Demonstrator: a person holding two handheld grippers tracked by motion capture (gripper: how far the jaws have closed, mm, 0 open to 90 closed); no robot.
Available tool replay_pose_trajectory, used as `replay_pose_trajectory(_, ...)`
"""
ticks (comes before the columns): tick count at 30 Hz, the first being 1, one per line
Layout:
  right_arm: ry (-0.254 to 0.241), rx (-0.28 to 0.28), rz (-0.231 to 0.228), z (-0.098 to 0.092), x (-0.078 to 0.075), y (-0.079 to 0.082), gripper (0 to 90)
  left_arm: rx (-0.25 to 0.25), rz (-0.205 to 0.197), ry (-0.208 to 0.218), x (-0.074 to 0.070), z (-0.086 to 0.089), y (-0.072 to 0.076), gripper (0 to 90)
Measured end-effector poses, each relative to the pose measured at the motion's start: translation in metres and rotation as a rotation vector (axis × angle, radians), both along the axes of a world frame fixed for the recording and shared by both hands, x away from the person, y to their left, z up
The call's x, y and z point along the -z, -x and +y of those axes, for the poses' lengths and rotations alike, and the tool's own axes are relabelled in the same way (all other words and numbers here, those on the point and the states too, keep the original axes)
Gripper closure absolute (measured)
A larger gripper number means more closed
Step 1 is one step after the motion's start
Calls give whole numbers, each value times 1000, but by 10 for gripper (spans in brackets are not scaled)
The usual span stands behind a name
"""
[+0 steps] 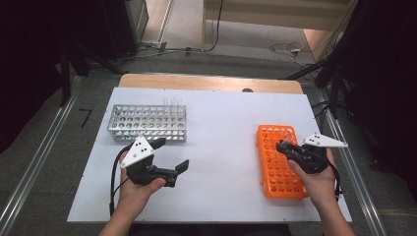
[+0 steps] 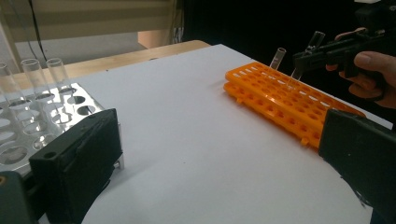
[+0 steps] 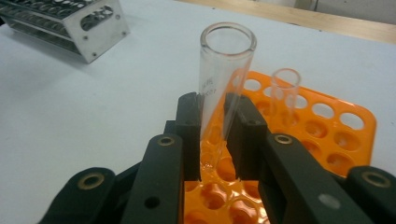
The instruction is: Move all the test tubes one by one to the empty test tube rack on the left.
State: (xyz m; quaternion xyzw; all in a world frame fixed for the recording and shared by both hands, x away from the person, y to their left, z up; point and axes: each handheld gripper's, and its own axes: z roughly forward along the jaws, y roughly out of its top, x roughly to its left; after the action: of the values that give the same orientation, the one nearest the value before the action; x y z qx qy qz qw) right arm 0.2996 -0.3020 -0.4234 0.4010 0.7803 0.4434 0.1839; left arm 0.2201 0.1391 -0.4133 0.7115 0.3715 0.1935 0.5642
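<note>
The right gripper (image 3: pixel 215 135) has its fingers clamped on a glass test tube (image 3: pixel 223 88), held tilted over the orange rack (image 1: pixel 280 162), which lies near the counter's (image 1: pixel 221 147) right edge. A second tube (image 3: pixel 284 98) stands in that rack just beyond. The left gripper (image 1: pixel 169 157), fingers spread wide and holding nothing, hovers just before the metal rack (image 1: pixel 147 123). Bare counter lies between the two racks.
</note>
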Motion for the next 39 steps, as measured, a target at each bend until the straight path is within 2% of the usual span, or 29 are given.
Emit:
replay_pose_trajectory(12,-47,-100,12,23,-6,12,739,20,-4,6,-1,-6,1,0)
replay_pose_trajectory(27,-47,-225,18,60,-4,30,739,65,-3,7,-3,-21,3,0)
replay_pose_trajectory(39,-53,-317,22,87,-3,44,739,124,5,29,-2,-38,4,8)
